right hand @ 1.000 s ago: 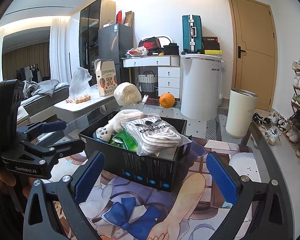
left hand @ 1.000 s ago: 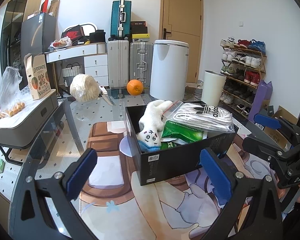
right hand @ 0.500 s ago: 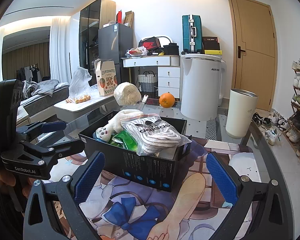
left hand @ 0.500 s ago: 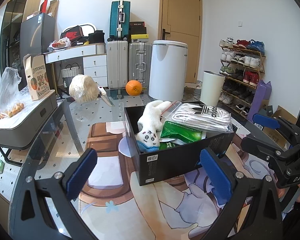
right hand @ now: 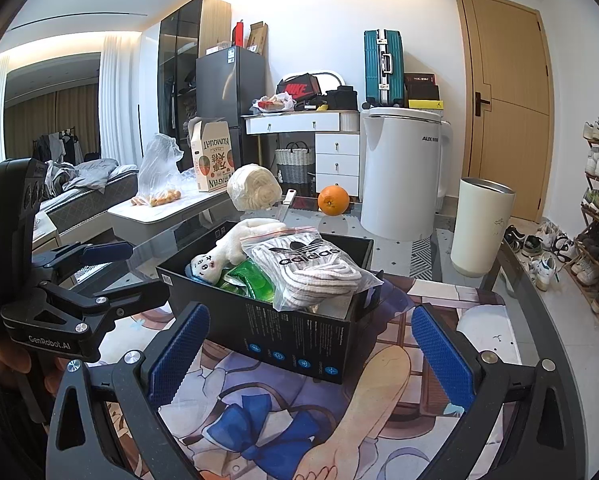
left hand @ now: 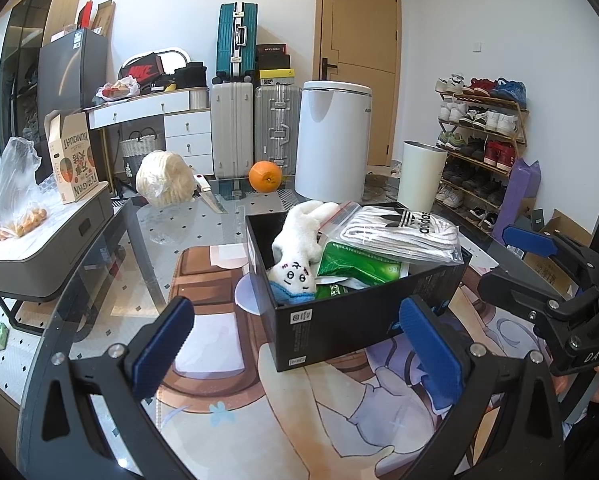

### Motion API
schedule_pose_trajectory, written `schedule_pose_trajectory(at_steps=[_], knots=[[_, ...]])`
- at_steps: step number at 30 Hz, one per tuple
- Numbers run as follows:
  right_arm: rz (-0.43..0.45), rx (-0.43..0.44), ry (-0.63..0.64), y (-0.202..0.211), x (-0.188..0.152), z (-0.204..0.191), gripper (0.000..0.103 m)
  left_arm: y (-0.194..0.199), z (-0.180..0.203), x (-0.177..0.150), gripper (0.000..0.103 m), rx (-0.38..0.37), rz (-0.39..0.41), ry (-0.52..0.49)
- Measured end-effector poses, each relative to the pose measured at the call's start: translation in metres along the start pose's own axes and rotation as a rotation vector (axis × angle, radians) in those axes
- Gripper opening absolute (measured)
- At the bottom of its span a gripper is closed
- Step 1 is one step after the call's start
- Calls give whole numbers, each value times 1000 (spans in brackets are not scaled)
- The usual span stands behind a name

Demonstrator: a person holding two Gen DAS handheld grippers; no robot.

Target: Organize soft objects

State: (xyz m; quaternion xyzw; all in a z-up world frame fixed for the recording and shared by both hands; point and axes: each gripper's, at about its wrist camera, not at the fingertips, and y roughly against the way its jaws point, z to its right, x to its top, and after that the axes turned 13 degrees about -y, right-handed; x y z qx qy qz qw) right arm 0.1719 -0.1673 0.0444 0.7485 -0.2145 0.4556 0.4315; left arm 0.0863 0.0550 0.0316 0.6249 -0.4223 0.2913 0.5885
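A black box [left hand: 363,314] [right hand: 283,340] stands on the printed mat. In it lie a white plush toy [left hand: 299,248] [right hand: 235,246], a green packet [left hand: 359,266] [right hand: 247,280] and bagged Adidas socks [left hand: 399,232] [right hand: 311,268]. My left gripper [left hand: 299,352] is open and empty, just in front of the box. My right gripper [right hand: 311,356] is open and empty, in front of the box from the other side. Each gripper shows in the other's view, the right one [left hand: 539,280] beside the box, the left one [right hand: 95,276] likewise.
A wrapped cream bundle [left hand: 165,184], a knife [left hand: 209,196] and an orange [left hand: 264,176] lie at the glass table's far edge. A white bin [left hand: 331,144], a cream cylinder [left hand: 421,174], suitcases and a shoe rack [left hand: 479,136] stand beyond. A grey side table [left hand: 51,252] is left.
The left wrist view has shifted very slightly; the box and its contents stay put. Both grippers remain open.
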Motion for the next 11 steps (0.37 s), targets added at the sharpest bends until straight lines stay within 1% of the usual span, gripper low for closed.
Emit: schedule_pose_trajectory(at_steps=[11], knots=[[0, 0, 2, 0, 0, 0, 102, 4, 4, 1, 103, 11, 8, -13]])
